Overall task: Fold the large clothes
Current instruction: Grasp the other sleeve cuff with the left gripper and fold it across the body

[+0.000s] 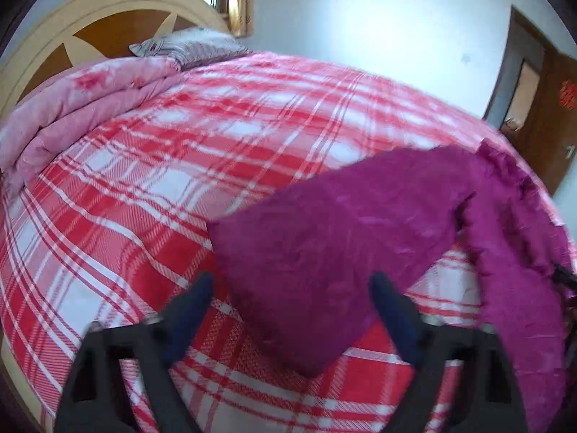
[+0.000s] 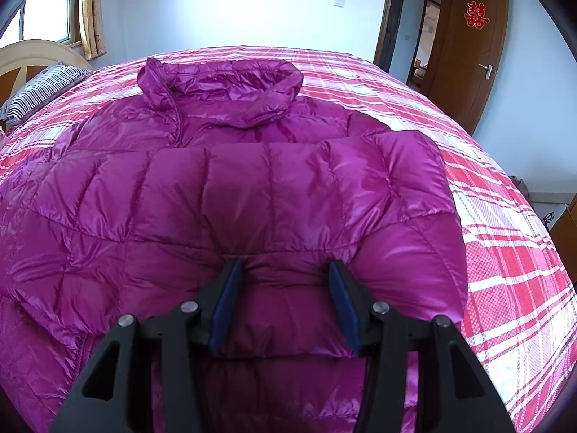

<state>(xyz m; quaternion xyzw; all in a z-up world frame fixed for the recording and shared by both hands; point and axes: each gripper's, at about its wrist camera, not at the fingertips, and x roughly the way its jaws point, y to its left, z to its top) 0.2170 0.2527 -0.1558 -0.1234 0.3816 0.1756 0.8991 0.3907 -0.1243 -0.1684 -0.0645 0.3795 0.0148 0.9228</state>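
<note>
Left wrist fisheye: looks down past the left gripper (image 1: 292,281), dark fingers spread, onto a magenta sleeve (image 1: 342,223). Finds the cuff end right between the fingers and just ahead of the tips, filling most of the gap; cannot confirm a pinch through the blur, so reads as apart rather than clamped. Follows the sleeve's long axis away from the tool, slanting forward and off to its right, where it meets more bunched magenta fabric. Shows soft, matte-looking, crumpled cloth here, over a flat red-and-white plaid sheet (image 1: 144,180); farther ahead and left of the tool, a rolled pink quilt (image 1: 72,115) against a curved wooden headboard (image 1: 108,18). Right wrist fisheye: has the right gripper (image 2: 286,267) closed on the near edge of the down jacket (image 2: 252,187), blue pads pressing a puffy ridge that puckers at the tips. Lays the rest of the jacket straight ahead of the tool, front up, collar (image 2: 223,86) farthest away, body axis in line with the fingers. Picks out glossy, slippery-looking shell, stitched into plump squares, with one quilted layer already folded crosswise over the chest. Probably leaves the sleeve to the left hand, being nearer, for a carry across towards the body.
</note>
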